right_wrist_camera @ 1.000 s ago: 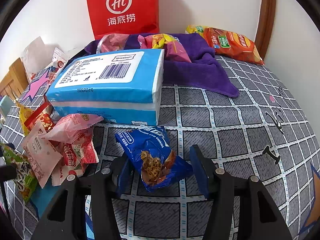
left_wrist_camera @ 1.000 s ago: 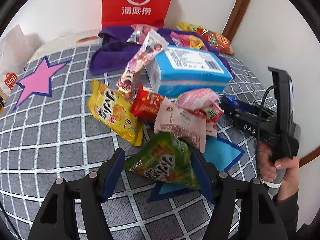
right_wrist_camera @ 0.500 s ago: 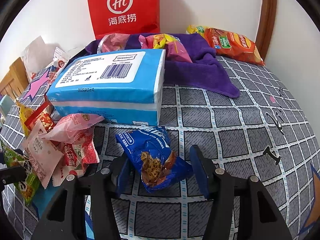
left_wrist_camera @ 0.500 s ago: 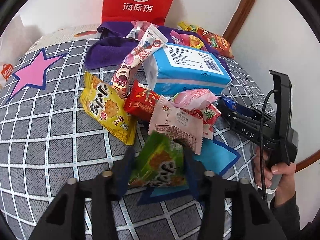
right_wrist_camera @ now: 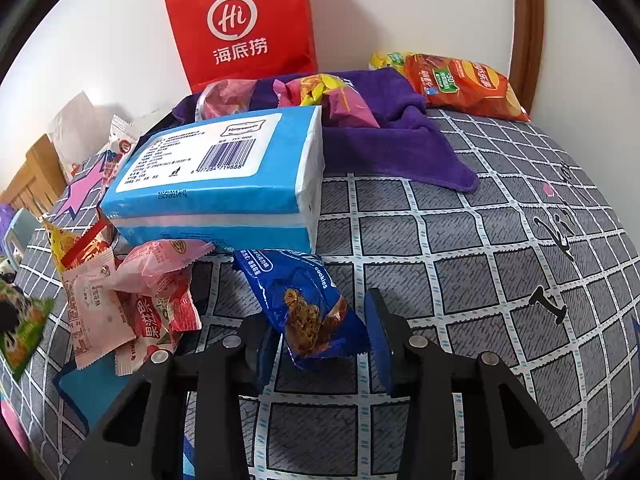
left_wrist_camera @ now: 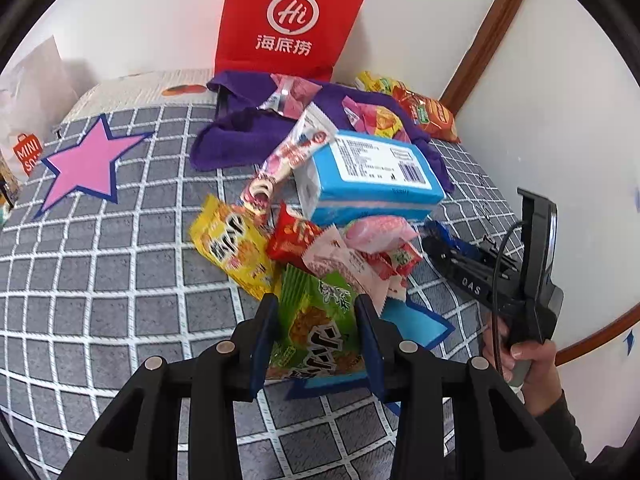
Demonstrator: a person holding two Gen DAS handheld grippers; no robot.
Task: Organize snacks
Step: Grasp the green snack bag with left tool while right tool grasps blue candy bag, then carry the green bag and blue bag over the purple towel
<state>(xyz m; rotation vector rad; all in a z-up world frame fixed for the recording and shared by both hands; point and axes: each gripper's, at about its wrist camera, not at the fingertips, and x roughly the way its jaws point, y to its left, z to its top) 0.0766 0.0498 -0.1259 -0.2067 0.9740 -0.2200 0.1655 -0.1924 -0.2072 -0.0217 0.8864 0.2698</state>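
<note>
My left gripper point(left_wrist_camera: 316, 320) is shut on a green snack packet point(left_wrist_camera: 316, 328) and holds it upright just above the grid cloth. A pile of snacks lies beyond it: a yellow packet point(left_wrist_camera: 232, 244), a red packet point(left_wrist_camera: 292, 236) and pink packets point(left_wrist_camera: 376, 232). My right gripper point(right_wrist_camera: 320, 332) is open around a blue cookie packet point(right_wrist_camera: 304, 300), which lies on the cloth between the fingers. The blue tissue pack point(right_wrist_camera: 224, 184) lies just behind it and also shows in the left wrist view point(left_wrist_camera: 372, 176).
A purple towel point(right_wrist_camera: 400, 148) holds more sweets point(right_wrist_camera: 328, 96) at the back. An orange chip bag point(right_wrist_camera: 460, 80) lies at the back right. A red paper bag point(right_wrist_camera: 240, 24) stands against the wall. A wooden frame point(left_wrist_camera: 484, 32) runs along the right wall.
My left gripper has closed on the green packet and tipped it upright off the cloth. My right gripper has narrowed slightly around the blue cookie packet.
</note>
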